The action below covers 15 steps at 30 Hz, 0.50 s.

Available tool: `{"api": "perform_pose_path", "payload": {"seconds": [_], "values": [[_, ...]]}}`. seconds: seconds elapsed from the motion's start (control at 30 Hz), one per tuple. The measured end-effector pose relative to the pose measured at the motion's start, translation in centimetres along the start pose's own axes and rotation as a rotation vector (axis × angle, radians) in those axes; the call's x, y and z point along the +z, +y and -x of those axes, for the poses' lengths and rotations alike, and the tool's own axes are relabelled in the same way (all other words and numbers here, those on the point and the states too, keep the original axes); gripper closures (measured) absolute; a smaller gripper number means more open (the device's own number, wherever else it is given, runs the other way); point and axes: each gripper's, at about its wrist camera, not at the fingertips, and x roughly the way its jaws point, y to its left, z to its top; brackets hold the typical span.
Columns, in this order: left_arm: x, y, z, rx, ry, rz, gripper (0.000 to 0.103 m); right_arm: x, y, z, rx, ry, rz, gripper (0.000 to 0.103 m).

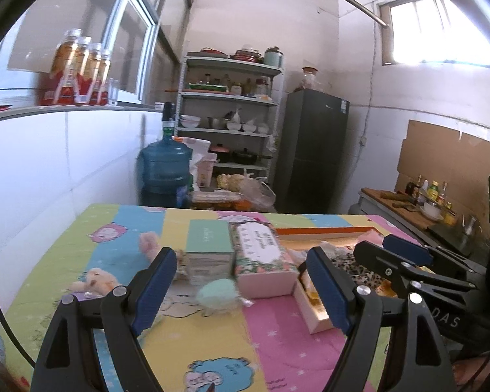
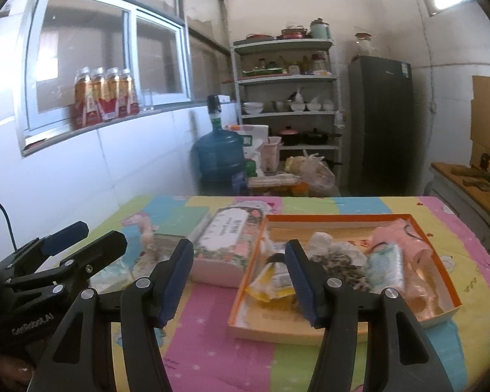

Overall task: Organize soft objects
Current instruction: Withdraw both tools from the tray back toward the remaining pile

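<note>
A table covered by a pastel cartoon-print cloth (image 2: 212,343) is seen in both wrist views. Behind it a blue water jug (image 1: 165,163), a metal shelf rack (image 1: 228,111) with bowls and pots, and a dark refrigerator (image 1: 313,150) are placed against the wall; a row of orange drink bottles (image 1: 81,72) is lined up on the window ledge.

On the cloth a mint-green box (image 1: 209,245) and a floral pink box (image 1: 261,258) are set side by side, touching or nearly so. Just right of them lies an orange-rimmed shallow box (image 2: 454,307), in which soft items are gathered: a yellow packet (image 2: 271,284), a leopard-print piece (image 2: 343,261) and a pink cloth item (image 2: 405,238).

The left gripper (image 1: 241,287) is held above the table with its jaws spread wide and nothing between them. A mint-green plush (image 1: 217,294) lies beyond the gap, in front of the two boxes, and a pale pink plush toy (image 1: 96,281) lies to its left.

The right gripper (image 2: 240,281) is held partly open and empty, with the orange-rimmed box ahead of its right finger.
</note>
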Motion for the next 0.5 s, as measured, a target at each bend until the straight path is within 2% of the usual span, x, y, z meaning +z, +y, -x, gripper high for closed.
{"api": "perform_pose_path", "payload": {"seconds": [0.5], "values": [[-0.7,6.0,3.7,0.051,-0.037,0.054,0.022,-0.1,6.6,-0.4,0.057,0.006,0.053,0.043]]}}
